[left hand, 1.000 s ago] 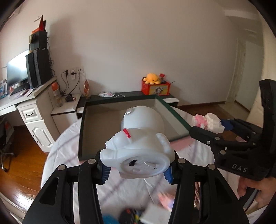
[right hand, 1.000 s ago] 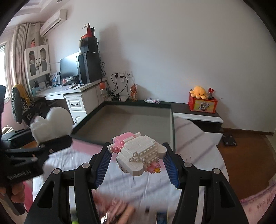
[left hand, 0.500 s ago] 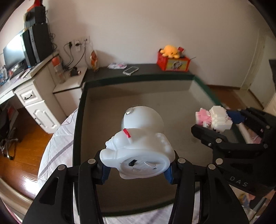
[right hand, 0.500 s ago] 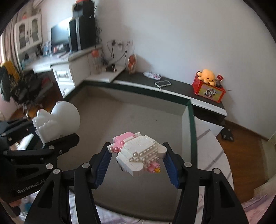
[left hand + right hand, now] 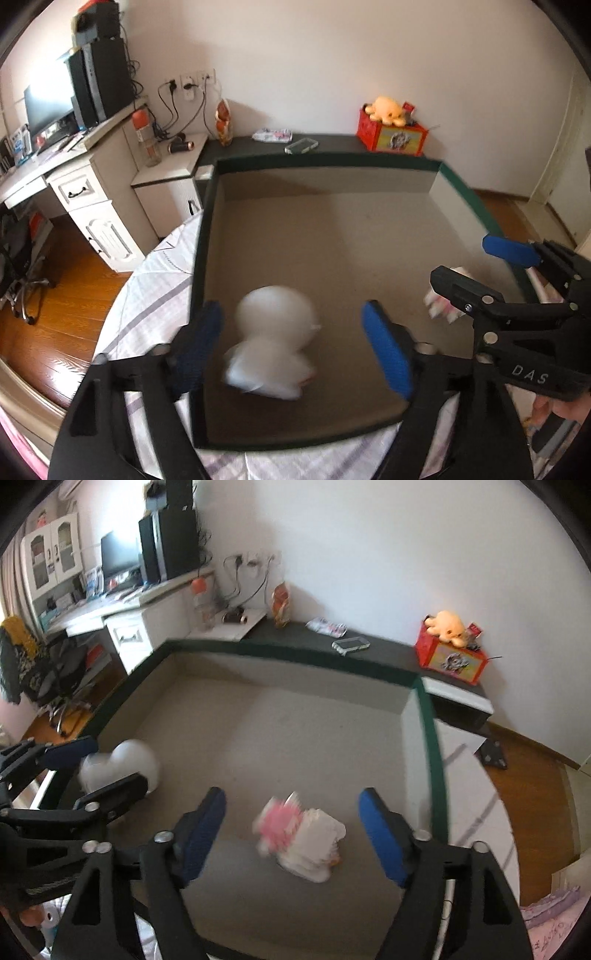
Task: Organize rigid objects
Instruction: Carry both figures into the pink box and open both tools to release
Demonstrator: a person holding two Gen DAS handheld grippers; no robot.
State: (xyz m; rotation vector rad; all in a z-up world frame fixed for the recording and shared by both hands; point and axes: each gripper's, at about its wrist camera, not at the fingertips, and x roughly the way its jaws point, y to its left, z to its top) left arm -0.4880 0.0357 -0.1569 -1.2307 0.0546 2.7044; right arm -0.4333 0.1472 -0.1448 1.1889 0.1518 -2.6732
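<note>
My left gripper (image 5: 295,343) is open, its blue pads wide apart over the near left part of the dark green box (image 5: 332,162). The white astronaut figure (image 5: 275,332) is free between them, blurred, on or just above the box's grey floor; it also shows in the right wrist view (image 5: 122,766). My right gripper (image 5: 291,834) is open too. The pink and white brick figure (image 5: 303,838) lies blurred between its fingers on the box floor (image 5: 295,731), and partly shows behind the right gripper in the left wrist view (image 5: 443,308).
The box sits on a round table with a striped cloth (image 5: 155,280). Behind it a dark cabinet holds a phone (image 5: 301,145) and a red box with a yellow plush (image 5: 391,129). A white desk (image 5: 74,177) stands left.
Both grippers opened and let go. The astronaut figure and the brick figure dropped from the jaws into the box. Both grippers stay over its near part.
</note>
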